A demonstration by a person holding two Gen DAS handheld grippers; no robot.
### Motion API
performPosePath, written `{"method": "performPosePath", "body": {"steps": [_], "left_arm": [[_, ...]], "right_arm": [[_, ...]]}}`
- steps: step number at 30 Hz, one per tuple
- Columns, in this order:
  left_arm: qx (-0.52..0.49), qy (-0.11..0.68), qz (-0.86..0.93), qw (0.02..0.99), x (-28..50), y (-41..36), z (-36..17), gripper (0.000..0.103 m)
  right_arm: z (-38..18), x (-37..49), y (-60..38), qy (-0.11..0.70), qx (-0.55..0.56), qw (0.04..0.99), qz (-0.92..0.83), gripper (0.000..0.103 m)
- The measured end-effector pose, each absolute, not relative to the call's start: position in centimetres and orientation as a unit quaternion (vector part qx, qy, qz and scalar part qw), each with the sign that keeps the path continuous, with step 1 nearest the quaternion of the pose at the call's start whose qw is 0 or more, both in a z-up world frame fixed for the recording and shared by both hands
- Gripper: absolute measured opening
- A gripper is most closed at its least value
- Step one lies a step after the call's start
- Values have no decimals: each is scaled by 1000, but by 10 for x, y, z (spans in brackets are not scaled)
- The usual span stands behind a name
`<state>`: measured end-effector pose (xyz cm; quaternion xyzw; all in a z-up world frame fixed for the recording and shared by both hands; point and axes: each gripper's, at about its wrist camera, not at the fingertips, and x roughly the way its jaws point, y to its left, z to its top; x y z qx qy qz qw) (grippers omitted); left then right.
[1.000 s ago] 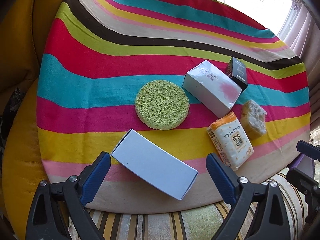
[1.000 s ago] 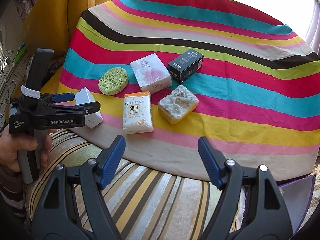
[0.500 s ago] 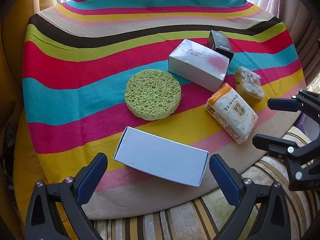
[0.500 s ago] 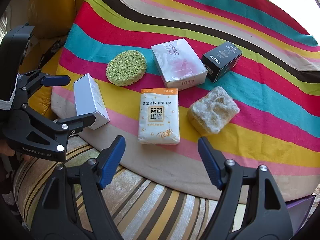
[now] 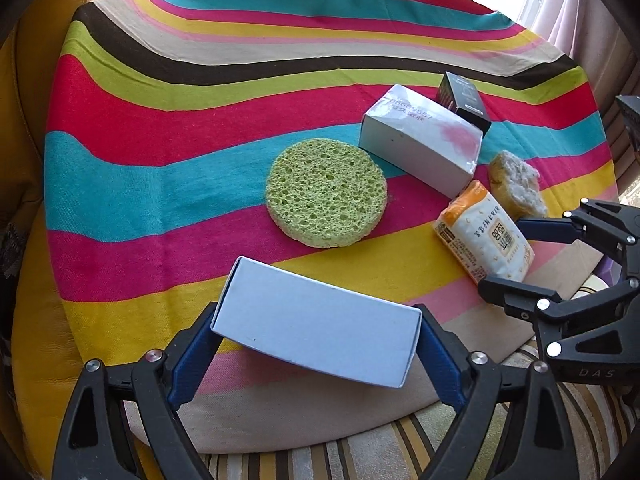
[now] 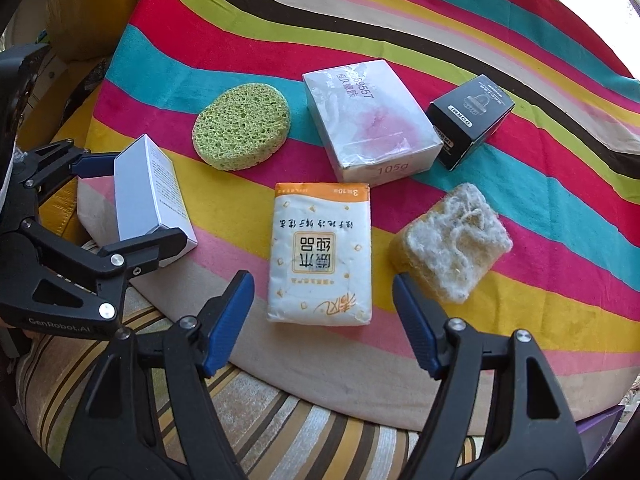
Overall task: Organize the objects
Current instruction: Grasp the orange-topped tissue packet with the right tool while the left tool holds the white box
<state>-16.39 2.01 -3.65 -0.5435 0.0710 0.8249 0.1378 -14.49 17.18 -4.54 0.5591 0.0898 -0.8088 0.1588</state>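
Only right view shows "105g" soap box [image 6: 370,120].

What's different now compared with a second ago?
The left gripper has closed in around the white box; its jaws have just been closing and its blue pads now sit against the box's two ends. The right gripper came down toward the tissue pack, its jaws closing a little, with nothing gripped. The green sponge, soap box, black box and scouring pad lie as before.
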Motion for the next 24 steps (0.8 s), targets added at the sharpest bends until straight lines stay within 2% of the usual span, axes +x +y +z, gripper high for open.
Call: {"method": "performPosePath", "body": {"steps": [4,24], "left_arm": [[-536,66,832,125,-164,16,-33,92],[-503,54,854,121,-126,46,-1,92]], "right_arm": [[-52,-148,170,89,566,156,-805,57],[-26,-114,194,58,539,145,-828,56]]}}
